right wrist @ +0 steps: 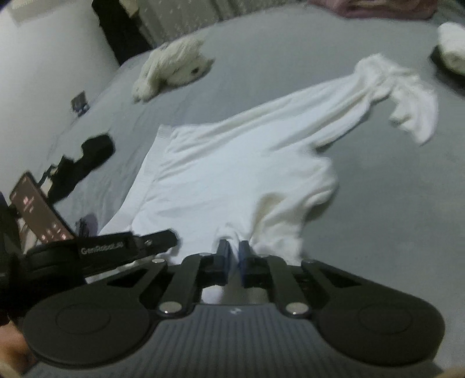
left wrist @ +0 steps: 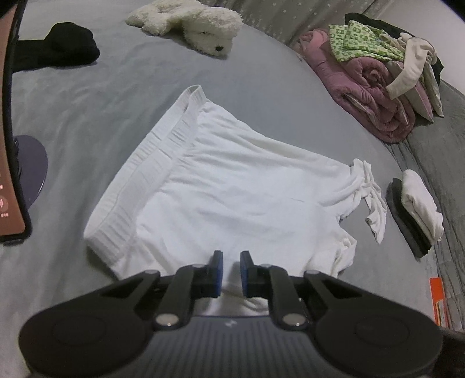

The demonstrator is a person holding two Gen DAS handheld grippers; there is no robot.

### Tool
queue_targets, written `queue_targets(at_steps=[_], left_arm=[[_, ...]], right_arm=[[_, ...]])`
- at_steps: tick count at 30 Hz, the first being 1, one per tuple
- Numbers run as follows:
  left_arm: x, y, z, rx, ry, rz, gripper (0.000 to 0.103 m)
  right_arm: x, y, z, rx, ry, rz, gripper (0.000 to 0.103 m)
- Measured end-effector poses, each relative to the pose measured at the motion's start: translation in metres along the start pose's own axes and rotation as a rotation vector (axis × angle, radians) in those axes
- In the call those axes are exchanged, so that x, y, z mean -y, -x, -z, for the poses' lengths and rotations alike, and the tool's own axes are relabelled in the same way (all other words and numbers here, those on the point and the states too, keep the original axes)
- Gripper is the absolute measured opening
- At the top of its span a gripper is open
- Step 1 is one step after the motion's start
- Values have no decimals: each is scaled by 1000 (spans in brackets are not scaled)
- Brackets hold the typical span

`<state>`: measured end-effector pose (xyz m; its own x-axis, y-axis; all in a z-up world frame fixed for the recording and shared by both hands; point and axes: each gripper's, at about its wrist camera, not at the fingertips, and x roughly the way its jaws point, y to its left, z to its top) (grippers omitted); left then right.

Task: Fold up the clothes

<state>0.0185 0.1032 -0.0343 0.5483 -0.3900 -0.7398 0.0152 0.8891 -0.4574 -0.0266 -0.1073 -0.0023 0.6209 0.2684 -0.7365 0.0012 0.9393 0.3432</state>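
While the white knit top with the ribbed hem [left wrist: 232,192] lies flat in the middle of the grey bedsheet [left wrist: 87,116], the left gripper [left wrist: 231,272] hangs over its near edge with a clear gap between its blue pads, gripping nothing. Over on the right wrist view, the right gripper [right wrist: 234,256] has its fingers pinched close on a bunched fold of that same top [right wrist: 232,174] at the near edge. The garment's long axis runs from the ribbed hem at the left towards the twisted sleeve [left wrist: 369,192] trailing off right; in the right view that sleeve [right wrist: 392,87] stretches away up and right. A fluffy cream toy dog [left wrist: 200,23] lies at the far side, a black bundle of cloth [left wrist: 66,46] far left, and a heap of pink quilted and green patterned clothes [left wrist: 377,72] far right. Just beside the sleeve sits a small folded white-on-black stack [left wrist: 415,209]. A phone on a stand [right wrist: 37,209] is at the left.
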Motion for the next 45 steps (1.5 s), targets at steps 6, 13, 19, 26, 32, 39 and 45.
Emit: queue_targets(at_steps=[6, 13, 19, 26, 32, 39, 45], left_arm=[[2, -1, 1, 8, -1, -13, 13], [9, -1, 7, 10, -36, -24, 11], [16, 1, 11, 28, -62, -59, 11], [24, 9, 15, 49, -93, -52, 11], [42, 15, 25, 32, -155, 66, 12], [70, 14, 40, 19, -231, 182, 31], [74, 16, 38, 48, -219, 240, 36]], right_arm=[[43, 47, -7, 109, -53, 74, 6], [77, 76, -2, 127, -112, 34, 6], [61, 73, 9, 75, -23, -67, 15], [99, 73, 10, 112, -157, -56, 49], [108, 46, 17, 11, -204, -42, 40], [98, 47, 10, 80, -172, -27, 4], [87, 72, -11, 245, -138, -70, 3]])
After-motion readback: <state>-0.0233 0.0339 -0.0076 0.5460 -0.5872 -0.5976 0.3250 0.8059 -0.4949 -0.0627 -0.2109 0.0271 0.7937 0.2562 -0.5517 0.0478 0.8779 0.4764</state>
